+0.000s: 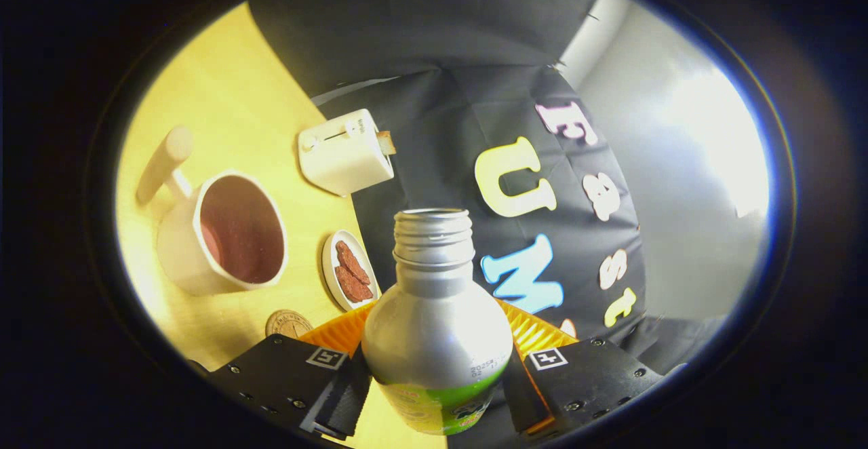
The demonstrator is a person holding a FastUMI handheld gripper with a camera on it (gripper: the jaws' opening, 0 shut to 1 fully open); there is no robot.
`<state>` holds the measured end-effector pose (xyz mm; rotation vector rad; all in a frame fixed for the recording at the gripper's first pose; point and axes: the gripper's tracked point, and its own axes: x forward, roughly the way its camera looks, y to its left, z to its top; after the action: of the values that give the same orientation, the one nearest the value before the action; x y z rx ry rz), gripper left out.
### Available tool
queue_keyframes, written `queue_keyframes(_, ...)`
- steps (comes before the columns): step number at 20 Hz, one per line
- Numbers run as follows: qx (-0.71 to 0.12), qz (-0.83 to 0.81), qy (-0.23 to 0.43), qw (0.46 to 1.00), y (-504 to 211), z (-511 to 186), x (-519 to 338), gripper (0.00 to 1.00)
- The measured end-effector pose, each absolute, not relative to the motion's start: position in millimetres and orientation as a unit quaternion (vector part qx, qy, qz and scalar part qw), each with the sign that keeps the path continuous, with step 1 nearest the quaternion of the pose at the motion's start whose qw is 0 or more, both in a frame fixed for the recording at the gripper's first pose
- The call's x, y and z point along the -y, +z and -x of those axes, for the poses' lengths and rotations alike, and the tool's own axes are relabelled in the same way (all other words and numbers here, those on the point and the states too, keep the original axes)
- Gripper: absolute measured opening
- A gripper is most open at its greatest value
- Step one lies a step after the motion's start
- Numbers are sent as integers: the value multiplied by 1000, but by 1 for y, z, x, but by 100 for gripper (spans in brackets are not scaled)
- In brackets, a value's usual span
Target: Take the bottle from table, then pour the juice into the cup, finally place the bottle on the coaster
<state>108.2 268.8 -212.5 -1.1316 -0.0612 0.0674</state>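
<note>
A silver metal bottle [434, 320] with a green label and an open threaded neck sits between my two fingers, and my gripper [435, 395] is shut on its body. The view is tilted, so the table runs up beyond the left finger. A white cup [227, 232] with a long handle stands on the yellow table beyond the left finger, its dark inside facing me. A small round coaster [289, 323] lies on the table just ahead of the left finger, below the cup.
A white toaster [346, 152] with a slice in its slot stands farther along the table [224, 83], by the black cloth wall. A small white plate [349, 269] of brown biscuits lies between cup and bottle. An orange ridged object [536, 332] shows behind the bottle.
</note>
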Motion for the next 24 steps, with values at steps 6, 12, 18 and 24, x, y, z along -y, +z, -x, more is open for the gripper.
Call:
queue_keyframes(6,-15,419,40,907,-211,-110,-254,82)
queue_keyframes(12,-44,307,63,949,-209,-109,-250,82)
queue_keyframes(18,-55,182,79,979,-194,-107,-241,82)
queue_keyframes(24,-76,-27,123,989,-176,-107,-245,82)
